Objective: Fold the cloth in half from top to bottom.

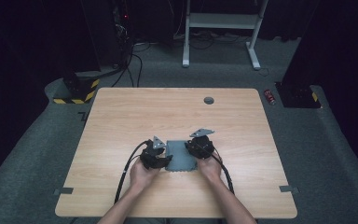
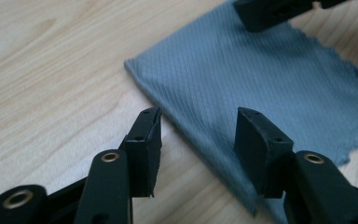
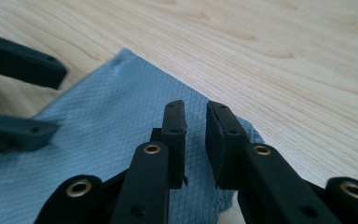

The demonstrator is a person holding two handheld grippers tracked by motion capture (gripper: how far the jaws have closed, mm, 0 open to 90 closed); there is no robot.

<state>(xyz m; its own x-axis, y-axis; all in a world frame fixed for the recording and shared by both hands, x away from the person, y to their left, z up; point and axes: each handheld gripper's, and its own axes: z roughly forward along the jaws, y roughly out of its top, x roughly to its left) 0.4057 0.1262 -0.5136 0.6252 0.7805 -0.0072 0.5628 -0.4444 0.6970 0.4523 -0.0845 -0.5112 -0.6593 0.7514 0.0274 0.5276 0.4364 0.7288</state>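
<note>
One grey cloth (image 1: pixel 181 157) lay flat on table (image 1: pixel 121 121), near front edge. Left gripper (image 2: pixel 198 135) open, astride cloth's folded edge. Right gripper (image 3: pixel 196 122) slightly parted above cloth, gripping nothing.

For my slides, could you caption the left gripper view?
Left gripper, jaws open, straddling the folded edge of a grey cloth on the wooden table.

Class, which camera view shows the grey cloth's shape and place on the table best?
The high view: the whole cloth lies flat between both grippers near the table's front edge. The left gripper view shows its folded edge and weave close up; the right gripper view shows one corner.
</note>
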